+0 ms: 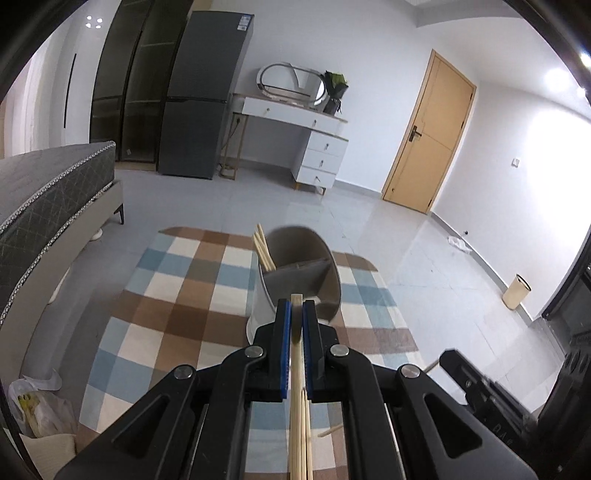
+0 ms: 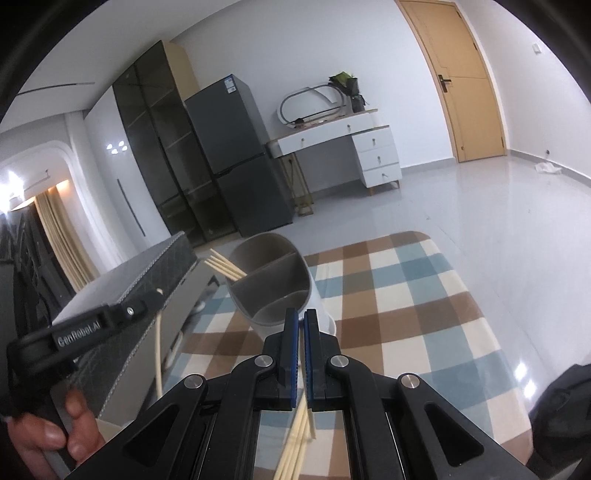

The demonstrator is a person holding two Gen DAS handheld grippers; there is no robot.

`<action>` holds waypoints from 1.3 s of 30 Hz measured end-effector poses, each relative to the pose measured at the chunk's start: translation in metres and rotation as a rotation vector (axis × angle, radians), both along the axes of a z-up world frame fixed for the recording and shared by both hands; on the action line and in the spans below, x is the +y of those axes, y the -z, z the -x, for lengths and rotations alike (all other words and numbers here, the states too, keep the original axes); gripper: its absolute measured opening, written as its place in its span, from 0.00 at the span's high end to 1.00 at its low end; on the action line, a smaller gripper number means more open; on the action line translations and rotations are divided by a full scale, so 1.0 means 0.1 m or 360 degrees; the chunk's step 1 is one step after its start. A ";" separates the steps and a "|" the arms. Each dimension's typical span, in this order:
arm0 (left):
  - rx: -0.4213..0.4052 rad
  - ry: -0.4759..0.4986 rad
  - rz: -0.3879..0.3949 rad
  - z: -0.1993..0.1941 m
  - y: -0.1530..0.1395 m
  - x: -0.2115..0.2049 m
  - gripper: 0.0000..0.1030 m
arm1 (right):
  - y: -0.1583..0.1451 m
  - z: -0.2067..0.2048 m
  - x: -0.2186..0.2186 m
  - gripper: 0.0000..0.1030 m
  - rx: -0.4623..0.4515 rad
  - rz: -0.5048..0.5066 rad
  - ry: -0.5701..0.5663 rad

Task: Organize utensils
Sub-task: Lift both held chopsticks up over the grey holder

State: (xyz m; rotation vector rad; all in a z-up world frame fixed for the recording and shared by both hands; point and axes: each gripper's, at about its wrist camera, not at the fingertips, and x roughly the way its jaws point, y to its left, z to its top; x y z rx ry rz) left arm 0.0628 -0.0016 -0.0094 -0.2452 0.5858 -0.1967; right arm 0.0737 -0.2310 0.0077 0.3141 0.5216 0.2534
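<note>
Chopsticks (image 1: 296,354) clamped in left gripper (image 1: 295,314), near holder (image 1: 295,273).

Grey divided utensil holder (image 1: 295,280) upright on checked rug; wooden chopsticks (image 1: 263,249) lean in end compartment.

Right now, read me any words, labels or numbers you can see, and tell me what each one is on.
"GenRobot.AI": white letters on the side of the left gripper, seen in the right wrist view.
Blue-and-white sticker on the fridge: too small to read.
Faint letters on the right gripper: too blurred to read.
</note>
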 end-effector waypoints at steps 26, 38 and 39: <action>-0.0467 -0.0138 0.0110 -1.21 -0.75 0.10 0.98 | -1.48 -1.24 0.19 0.98 -0.0287 0.0003 -0.0218; -0.0436 -0.0175 0.0049 -1.68 -0.40 0.05 0.98 | -1.13 -1.98 0.44 0.98 -0.0185 -0.0004 -0.0292; -0.0438 -0.0175 0.0029 -1.67 -0.38 0.01 0.98 | -1.09 -2.00 0.44 0.98 -0.0174 -0.0010 -0.0297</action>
